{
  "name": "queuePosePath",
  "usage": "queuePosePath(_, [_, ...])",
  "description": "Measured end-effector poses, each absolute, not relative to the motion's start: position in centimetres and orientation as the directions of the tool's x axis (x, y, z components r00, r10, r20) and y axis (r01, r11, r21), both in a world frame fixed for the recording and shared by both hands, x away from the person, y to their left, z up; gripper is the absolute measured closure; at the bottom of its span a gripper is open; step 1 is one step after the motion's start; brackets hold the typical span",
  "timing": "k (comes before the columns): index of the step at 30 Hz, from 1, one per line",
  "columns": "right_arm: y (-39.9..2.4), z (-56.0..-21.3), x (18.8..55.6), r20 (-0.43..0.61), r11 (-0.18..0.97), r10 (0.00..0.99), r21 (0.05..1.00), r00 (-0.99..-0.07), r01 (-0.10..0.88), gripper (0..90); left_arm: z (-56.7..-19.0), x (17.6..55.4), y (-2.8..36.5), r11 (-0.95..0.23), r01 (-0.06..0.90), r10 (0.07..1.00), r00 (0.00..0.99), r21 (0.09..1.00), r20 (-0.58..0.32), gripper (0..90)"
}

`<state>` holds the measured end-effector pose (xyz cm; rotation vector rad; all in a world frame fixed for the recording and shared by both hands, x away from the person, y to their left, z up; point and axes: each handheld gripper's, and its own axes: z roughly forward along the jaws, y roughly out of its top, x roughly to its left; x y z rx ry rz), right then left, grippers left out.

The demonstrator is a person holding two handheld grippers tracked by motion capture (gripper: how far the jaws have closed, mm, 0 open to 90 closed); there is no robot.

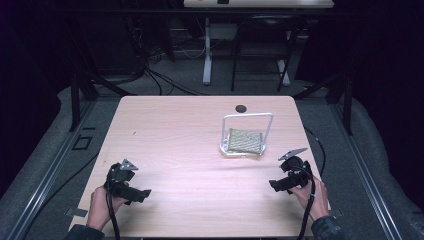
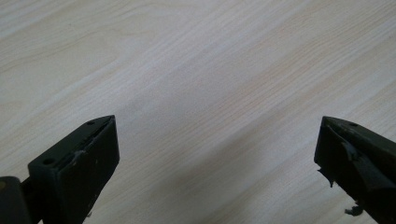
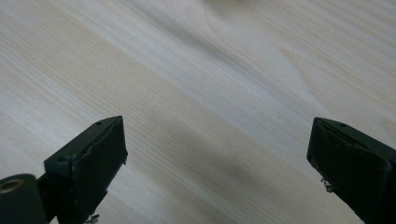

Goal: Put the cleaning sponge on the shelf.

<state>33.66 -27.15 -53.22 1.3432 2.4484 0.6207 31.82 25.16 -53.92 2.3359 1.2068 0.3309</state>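
A small white wire rack [image 1: 246, 131] stands on the light wooden table [image 1: 190, 130], right of centre, holding a flat yellowish woven pad [image 1: 244, 141]. My left gripper [image 1: 142, 194] rests near the front left corner, held by a hand, well away from the rack. My right gripper [image 1: 275, 185] sits near the front right, just in front of the rack and slightly right of it. In the left gripper view the gripper [image 2: 217, 154] has its jaws wide apart over bare wood. The right gripper [image 3: 217, 154] in its own view is equally spread, with nothing between the jaws.
A small dark round spot [image 1: 241, 108] lies on the table behind the rack. Beyond the far edge stand desk legs [image 1: 207, 60] and cables on grey floor. Black cables trail from both grippers toward the front edge.
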Motion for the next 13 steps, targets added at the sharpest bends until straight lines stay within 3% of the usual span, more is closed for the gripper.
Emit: queuePosePath(13, [-27.12, -52.83, 33.76, -0.04, 0.489, 0.836, 0.507, -0.547, 0.71, 6.3, -53.97, 32.01, 25.08, -0.493, 0.699, 0.812, 0.583, 0.519, -0.014, 0.3])
